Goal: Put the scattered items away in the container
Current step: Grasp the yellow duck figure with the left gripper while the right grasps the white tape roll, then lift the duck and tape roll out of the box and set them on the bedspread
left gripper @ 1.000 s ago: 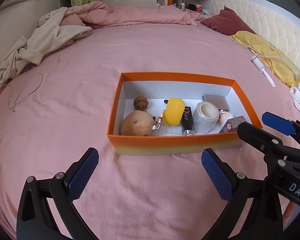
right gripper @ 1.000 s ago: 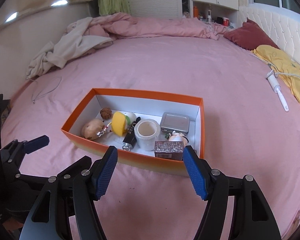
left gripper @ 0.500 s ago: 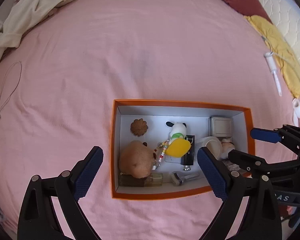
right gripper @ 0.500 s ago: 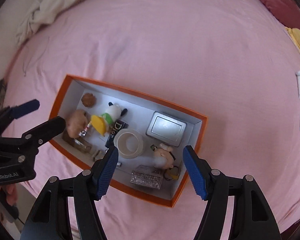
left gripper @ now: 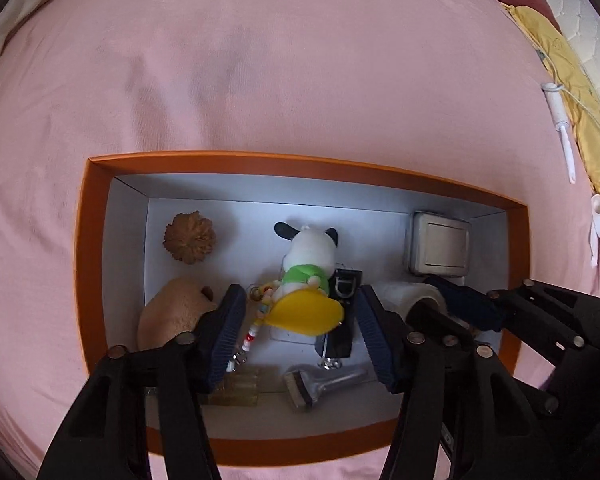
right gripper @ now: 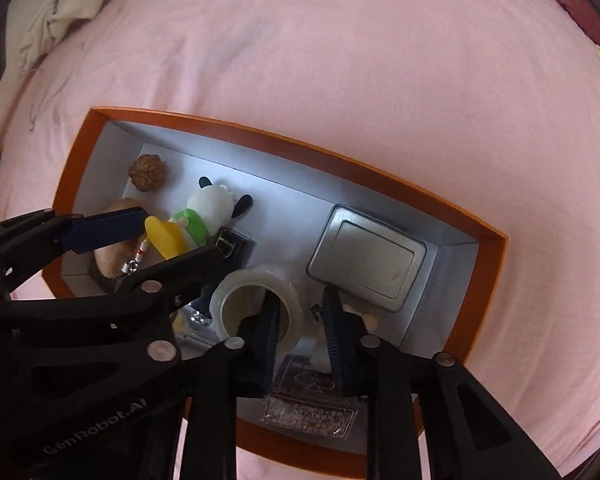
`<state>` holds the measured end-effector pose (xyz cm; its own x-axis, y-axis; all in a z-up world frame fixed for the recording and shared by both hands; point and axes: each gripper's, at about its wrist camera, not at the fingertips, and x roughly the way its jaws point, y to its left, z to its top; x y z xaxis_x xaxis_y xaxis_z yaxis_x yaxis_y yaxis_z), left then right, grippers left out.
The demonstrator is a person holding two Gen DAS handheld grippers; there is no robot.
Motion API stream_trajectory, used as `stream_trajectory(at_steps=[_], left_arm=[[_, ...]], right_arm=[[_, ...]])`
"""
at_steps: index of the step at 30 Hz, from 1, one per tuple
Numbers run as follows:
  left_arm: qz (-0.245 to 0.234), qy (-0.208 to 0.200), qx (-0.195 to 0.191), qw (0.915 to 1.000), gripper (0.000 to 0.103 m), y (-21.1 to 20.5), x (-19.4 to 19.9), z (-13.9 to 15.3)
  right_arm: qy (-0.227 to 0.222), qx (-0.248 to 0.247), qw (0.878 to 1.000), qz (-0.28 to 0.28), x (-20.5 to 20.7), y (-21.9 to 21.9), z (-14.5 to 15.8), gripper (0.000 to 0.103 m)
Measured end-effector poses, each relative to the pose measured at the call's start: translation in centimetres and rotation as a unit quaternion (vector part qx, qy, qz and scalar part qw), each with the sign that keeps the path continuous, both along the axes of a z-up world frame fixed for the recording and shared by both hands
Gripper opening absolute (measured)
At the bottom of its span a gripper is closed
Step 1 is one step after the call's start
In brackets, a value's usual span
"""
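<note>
The plush dog [left gripper: 310, 252] with its yellow pad [left gripper: 304, 314] lies mid-floor in the orange box [left gripper: 260, 162]. It looks light and squashy, so a pinch across the yellow pad or the body should hold. Its bead strap [left gripper: 256, 320] trails toward 7 o'clock and could snag. The left tongs [left gripper: 300, 300] straddle the pad and are closing, with the pads not yet touching it.

The tape roll [right gripper: 256, 272], at 3 o'clock from the dog, is light, stiff and slick, and is best taken across its wall. The right tongs [right gripper: 300, 300] are closing that way, one finger inside the ring and one outside. I see no firm press on the wall yet.

Everything I can count is already in the box, one of each:
- Walnut-like nut [left gripper: 189, 237] at 10 o'clock
- Tan plush [left gripper: 168, 316] at 8
- Black case [left gripper: 346, 288] just beside the dog
- Metal tin [right gripper: 366, 260], hard and smooth
- Small pale figure [right gripper: 364, 316], mostly hidden
- Glittery clear box [right gripper: 308, 412]
- Glass bottle [left gripper: 236, 392], which is breakable
- Metal tool [left gripper: 324, 384] at 6

With the dog and the roll that makes ten. The box sits on the pink bed [left gripper: 300, 60], where one white wand [left gripper: 560, 128] lies well apart at 2 o'clock.
</note>
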<state>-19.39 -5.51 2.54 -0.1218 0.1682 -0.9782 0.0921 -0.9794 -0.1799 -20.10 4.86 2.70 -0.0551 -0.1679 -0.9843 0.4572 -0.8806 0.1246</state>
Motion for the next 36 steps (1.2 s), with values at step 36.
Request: stream_trajectory(at_steps=[36], left_arm=[[-0.109,0.043,-0.067,0.9908,0.03,5.1,14.5,7.3]], right_arm=[[0.026,-0.143,0.983,-0.115,13.4,12.1,5.8,0.011]])
